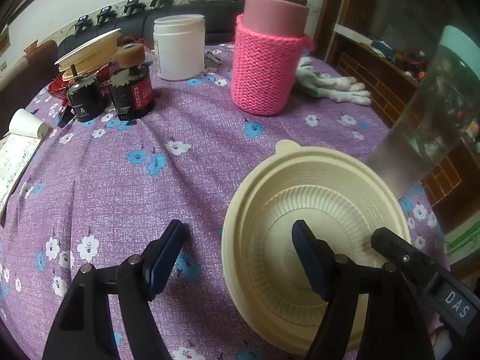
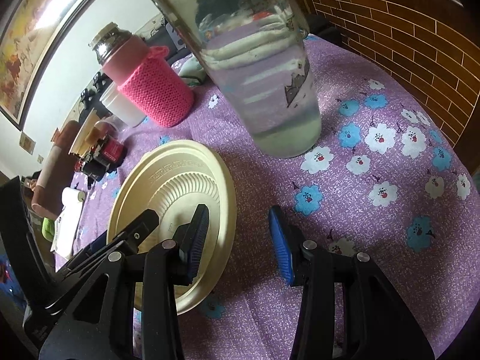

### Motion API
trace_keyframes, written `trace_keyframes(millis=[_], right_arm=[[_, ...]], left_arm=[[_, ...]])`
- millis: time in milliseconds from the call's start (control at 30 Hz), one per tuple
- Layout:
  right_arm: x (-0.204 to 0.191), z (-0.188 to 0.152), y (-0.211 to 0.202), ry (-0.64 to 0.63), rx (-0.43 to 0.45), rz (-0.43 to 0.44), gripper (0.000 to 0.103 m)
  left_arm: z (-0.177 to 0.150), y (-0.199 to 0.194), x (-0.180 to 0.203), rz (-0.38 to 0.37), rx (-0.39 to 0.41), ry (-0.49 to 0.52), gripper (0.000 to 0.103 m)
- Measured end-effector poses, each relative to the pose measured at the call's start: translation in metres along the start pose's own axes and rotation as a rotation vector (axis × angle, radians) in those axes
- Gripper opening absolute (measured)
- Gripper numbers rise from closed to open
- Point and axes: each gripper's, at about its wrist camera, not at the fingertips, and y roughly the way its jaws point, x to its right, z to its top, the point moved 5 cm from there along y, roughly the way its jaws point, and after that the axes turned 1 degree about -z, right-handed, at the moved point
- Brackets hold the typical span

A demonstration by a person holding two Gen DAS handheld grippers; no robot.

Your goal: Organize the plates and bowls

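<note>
A cream disposable bowl (image 1: 315,180) with a ribbed wall and a small tab lies on the purple flowered tablecloth, seemingly bottom up. My left gripper (image 1: 238,228) is open and straddles its left rim, one finger over the cloth and the other over the bowl's middle. My right gripper (image 2: 239,211) is open astride the right rim of the same bowl (image 2: 180,162), its left finger over the ribbed part and its right finger over bare cloth. Neither pair of pads presses the bowl. At the back left, another cream bowl (image 1: 90,48) sits stacked on a red bowl (image 1: 57,88).
A bottle in a pink knitted sleeve (image 1: 264,69), a white jar (image 1: 180,48) and two dark tins (image 1: 132,90) stand behind. A tall glass jar of water (image 2: 264,75) stands just right of the bowl. Gloves (image 1: 339,87), a paper cup (image 1: 25,123) and a notepad (image 1: 15,162) lie near the table's edges.
</note>
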Motion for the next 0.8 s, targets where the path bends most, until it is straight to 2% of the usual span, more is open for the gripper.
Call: trace_keyframes(millis=[300, 800], right_arm=[[0.006, 0.003, -0.008, 0.009, 0.054, 0.011, 0.041], [0.011, 0.004, -0.007, 0.012, 0.076, -0.002, 0.041]], left_arm=[[0.005, -0.006, -0.002, -0.032, 0.033, -0.001, 0.075], [0.005, -0.003, -0.006, 0.014, 0.035, 0.011, 0.075]])
